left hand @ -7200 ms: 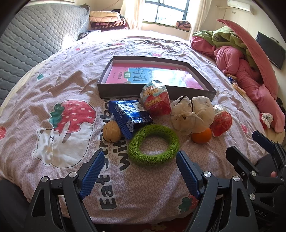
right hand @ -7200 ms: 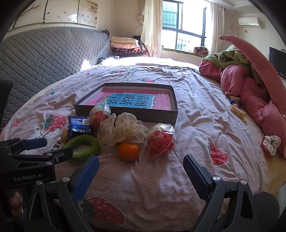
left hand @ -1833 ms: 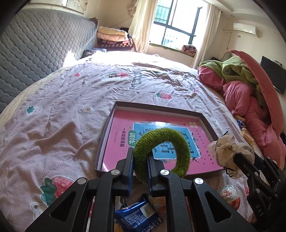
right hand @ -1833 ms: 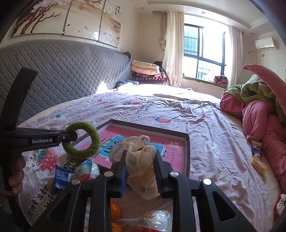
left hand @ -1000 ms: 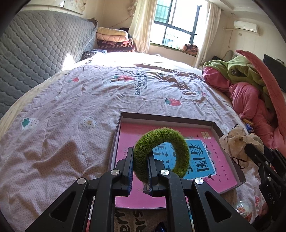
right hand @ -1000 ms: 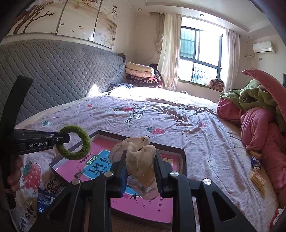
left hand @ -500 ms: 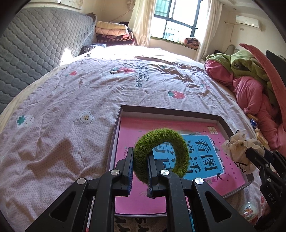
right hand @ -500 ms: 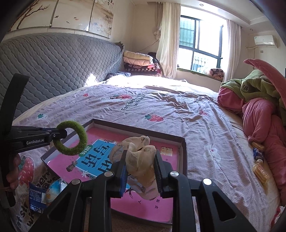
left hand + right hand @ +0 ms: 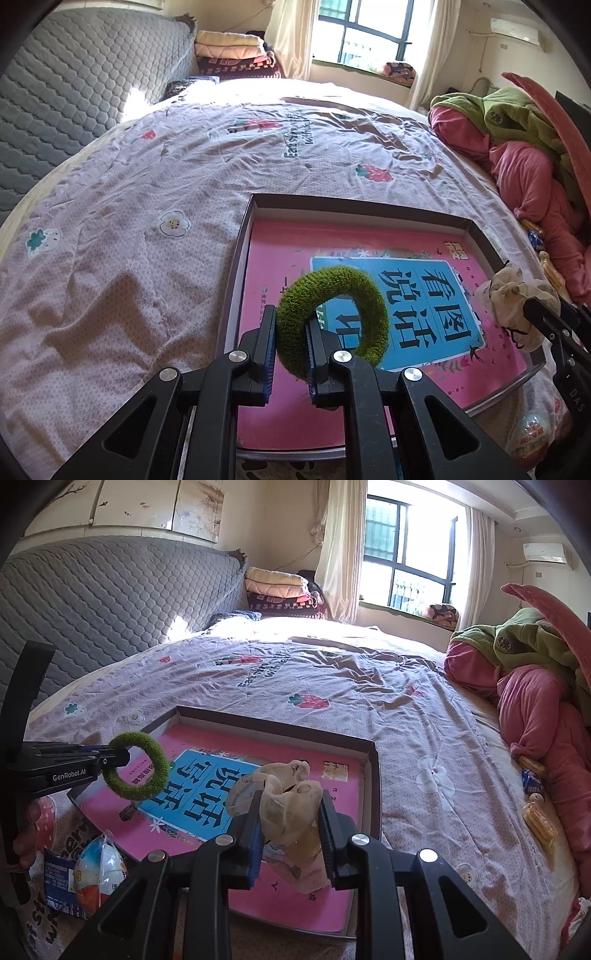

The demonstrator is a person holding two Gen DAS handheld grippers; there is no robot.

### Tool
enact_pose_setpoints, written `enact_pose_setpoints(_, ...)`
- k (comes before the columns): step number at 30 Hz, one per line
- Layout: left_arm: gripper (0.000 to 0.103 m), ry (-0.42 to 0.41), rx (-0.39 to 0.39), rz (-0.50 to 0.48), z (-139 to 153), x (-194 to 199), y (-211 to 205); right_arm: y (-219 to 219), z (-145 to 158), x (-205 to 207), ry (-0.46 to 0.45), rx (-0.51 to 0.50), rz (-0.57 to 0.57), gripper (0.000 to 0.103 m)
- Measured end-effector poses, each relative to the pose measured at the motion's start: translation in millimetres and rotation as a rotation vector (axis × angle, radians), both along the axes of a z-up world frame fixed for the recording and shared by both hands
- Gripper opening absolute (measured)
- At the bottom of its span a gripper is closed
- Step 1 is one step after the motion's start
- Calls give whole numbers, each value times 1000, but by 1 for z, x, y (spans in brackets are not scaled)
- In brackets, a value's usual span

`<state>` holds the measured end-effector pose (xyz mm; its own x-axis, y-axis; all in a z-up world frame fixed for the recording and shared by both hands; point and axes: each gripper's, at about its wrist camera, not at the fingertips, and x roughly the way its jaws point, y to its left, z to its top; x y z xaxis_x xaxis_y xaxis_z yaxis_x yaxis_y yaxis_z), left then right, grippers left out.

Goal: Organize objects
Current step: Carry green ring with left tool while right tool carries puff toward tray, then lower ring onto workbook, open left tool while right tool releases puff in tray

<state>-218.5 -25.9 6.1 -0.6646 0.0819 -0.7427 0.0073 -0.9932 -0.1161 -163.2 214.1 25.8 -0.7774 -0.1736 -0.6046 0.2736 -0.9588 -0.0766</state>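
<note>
A fuzzy green ring (image 9: 369, 306) stands upright in my left gripper (image 9: 290, 325), which is shut on its left side. It hangs over the near left part of a shallow dark box (image 9: 354, 205) that holds a pink and blue book (image 9: 295, 258). My right gripper (image 9: 290, 812) is shut on a crumpled beige scrunchie (image 9: 291, 797) above the box's near right part (image 9: 273, 725). In the right wrist view, the green ring (image 9: 159, 771) and left gripper (image 9: 114, 757) show at left, over the box's left edge. The scrunchie (image 9: 513, 291) shows at the right of the left wrist view.
The box lies on a bed with a lilac strawberry-print cover (image 9: 147, 184). A blue packet (image 9: 55, 882) and a red-and-white snack bag (image 9: 98, 871) lie by the box's near left corner. Pink and green bedding (image 9: 535, 686) is piled at right. The grey quilted headboard (image 9: 110, 598) is at left.
Both grippers have sunk toward the box and moved forward over it, so the book looks larger and closer. Each grip is the same as before.
</note>
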Motion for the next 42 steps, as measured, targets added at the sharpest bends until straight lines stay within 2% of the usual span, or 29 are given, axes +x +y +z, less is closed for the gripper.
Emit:
enact_pose_setpoints(7, 15, -35, -16, 1, -10, -3, 3, 0, -10, -5, -38, 66, -27, 27)
enact_pose_setpoints(13, 15, -57, -14, -3, -15, -5, 4, 2, -17, -8, -76, 56, -18, 28)
enact_pose_setpoints(17, 15, -69, -7, -13, -18, -4, 7, 4, -19, -11, -102, 41, -19, 37)
enact_pose_setpoints(24, 15, -101, 14, -22, -21, -5, 7, 6, -21, -11, -120, 24, -21, 40)
enact_pose_setpoints(31, 15, -120, 33, -52, -22, -3, 14, 9, -18, -11, -114, -4, -17, 56)
enact_pose_setpoints(42, 16, -133, 27, -40, -24, -4, 11, 12, -13, -7, -97, -21, -20, 62)
